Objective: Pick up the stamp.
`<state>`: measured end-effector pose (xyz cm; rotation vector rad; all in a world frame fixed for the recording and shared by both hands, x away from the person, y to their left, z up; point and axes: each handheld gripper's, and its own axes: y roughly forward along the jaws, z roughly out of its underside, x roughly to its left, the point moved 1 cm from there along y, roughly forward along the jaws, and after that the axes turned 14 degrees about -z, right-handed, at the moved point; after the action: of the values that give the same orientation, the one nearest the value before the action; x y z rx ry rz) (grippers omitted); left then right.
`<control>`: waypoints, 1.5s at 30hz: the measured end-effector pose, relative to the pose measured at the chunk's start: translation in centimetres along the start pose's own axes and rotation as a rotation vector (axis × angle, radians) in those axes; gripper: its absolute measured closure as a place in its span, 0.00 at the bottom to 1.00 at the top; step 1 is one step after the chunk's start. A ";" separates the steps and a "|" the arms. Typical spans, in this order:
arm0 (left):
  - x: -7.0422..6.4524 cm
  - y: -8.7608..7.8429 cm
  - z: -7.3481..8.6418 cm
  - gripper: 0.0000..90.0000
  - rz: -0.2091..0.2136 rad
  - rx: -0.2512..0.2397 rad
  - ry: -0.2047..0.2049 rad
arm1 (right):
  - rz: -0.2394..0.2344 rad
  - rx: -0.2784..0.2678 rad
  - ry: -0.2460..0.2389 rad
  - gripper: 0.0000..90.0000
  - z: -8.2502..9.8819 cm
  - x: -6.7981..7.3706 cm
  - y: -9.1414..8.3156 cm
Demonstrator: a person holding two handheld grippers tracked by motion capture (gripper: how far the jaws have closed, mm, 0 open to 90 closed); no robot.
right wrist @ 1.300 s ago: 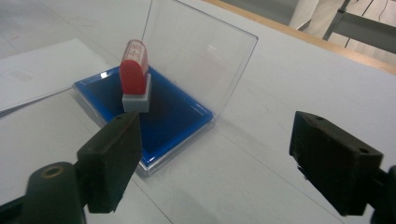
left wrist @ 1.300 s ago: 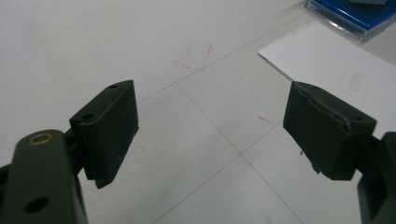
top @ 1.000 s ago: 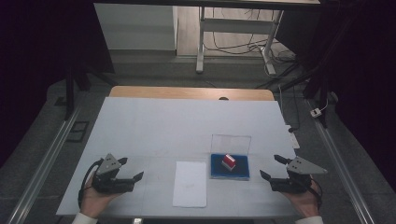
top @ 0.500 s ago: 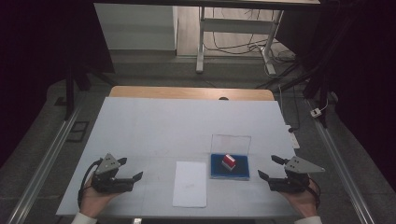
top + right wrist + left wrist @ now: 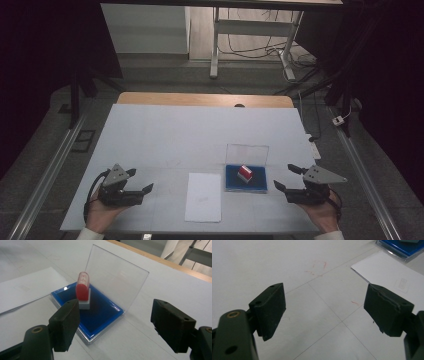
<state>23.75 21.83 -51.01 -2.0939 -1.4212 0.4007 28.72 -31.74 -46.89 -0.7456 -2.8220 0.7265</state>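
A red-topped stamp (image 5: 245,173) stands upright on a blue ink pad (image 5: 256,183) whose clear lid (image 5: 247,154) is raised behind it. A white sheet of paper (image 5: 203,196) lies just left of the pad. My right gripper (image 5: 284,176) rests open on the table right of the pad, its jaws pointing at it and holding nothing. In the right gripper view the stamp (image 5: 83,290) and pad (image 5: 100,315) sit ahead of the open gripper (image 5: 117,317). My left gripper (image 5: 140,180) lies open left of the paper. Its own view shows the gripper (image 5: 327,310) over bare tabletop.
The white table surface (image 5: 200,135) stretches back to a wooden edge (image 5: 205,99). The paper (image 5: 392,277) and the pad's corner (image 5: 404,247) lie beyond the left jaws. Metal rails run along both sides. A desk frame and cables stand on the floor behind.
The right gripper has crept slightly left toward the ink pad. The left gripper, stamp and paper have not moved.
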 end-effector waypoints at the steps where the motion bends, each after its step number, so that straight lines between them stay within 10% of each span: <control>1: 0.0 0.0 0.0 0.20 0.000 0.000 -0.001 | -0.003 -0.004 -0.002 0.26 -0.1 0.0 0.1; 45: 0.0 0.1 0.0 0.20 -0.002 0.008 -0.015 | -0.128 0.124 -0.052 0.28 -4.8 1.9 6.1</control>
<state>23.76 21.80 -51.10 -2.0866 -1.4282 0.4215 30.84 -24.16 -45.65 -0.5288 -2.8071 0.9014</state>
